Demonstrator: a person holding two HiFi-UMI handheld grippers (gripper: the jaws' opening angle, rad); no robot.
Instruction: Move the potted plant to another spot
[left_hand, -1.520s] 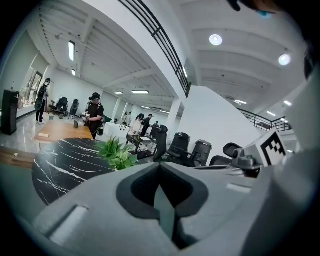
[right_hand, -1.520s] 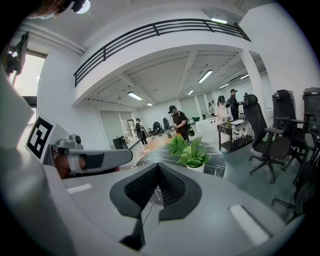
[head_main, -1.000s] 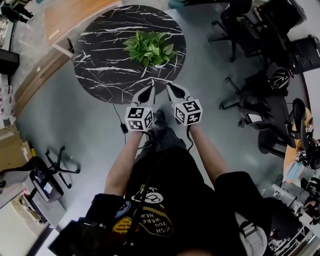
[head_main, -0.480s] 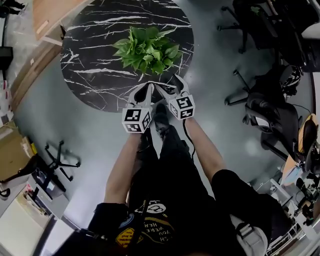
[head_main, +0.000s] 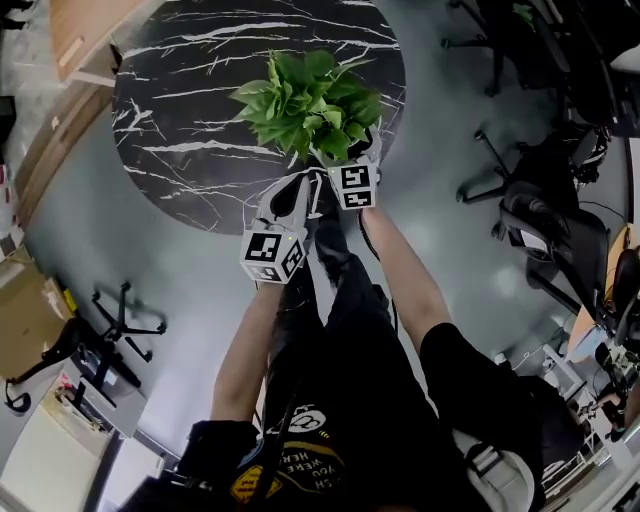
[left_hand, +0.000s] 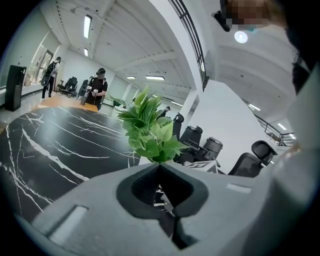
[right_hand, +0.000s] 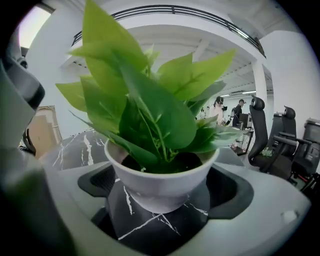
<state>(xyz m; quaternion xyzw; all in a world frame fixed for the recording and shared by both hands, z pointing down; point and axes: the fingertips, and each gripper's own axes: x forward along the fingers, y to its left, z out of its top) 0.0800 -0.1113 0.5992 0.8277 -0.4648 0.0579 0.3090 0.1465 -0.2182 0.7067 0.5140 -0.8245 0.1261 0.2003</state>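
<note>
A leafy green plant (head_main: 310, 100) in a white pot (right_hand: 162, 182) stands near the front edge of a round black marble table (head_main: 190, 110). My right gripper (head_main: 340, 160) reaches in under the leaves. Its jaws are opening wide, with the pot between them and a gap at each side. The dark pads (right_hand: 92, 182) do not press on the pot. My left gripper (head_main: 293, 195) hovers just left of it at the table's edge, jaws shut and empty. In the left gripper view the plant (left_hand: 150, 130) stands just beyond that gripper (left_hand: 167, 175).
Black office chairs (head_main: 540, 230) crowd the right side. A wooden floor strip (head_main: 60, 120) borders the table's left. A chair base (head_main: 120, 320) lies on the grey floor at left. People (left_hand: 97, 90) stand far behind the table.
Both grippers moved forward and down toward the plant. The right one, shut before, has opened and reached round the pot. The left stopped short at the table edge.
</note>
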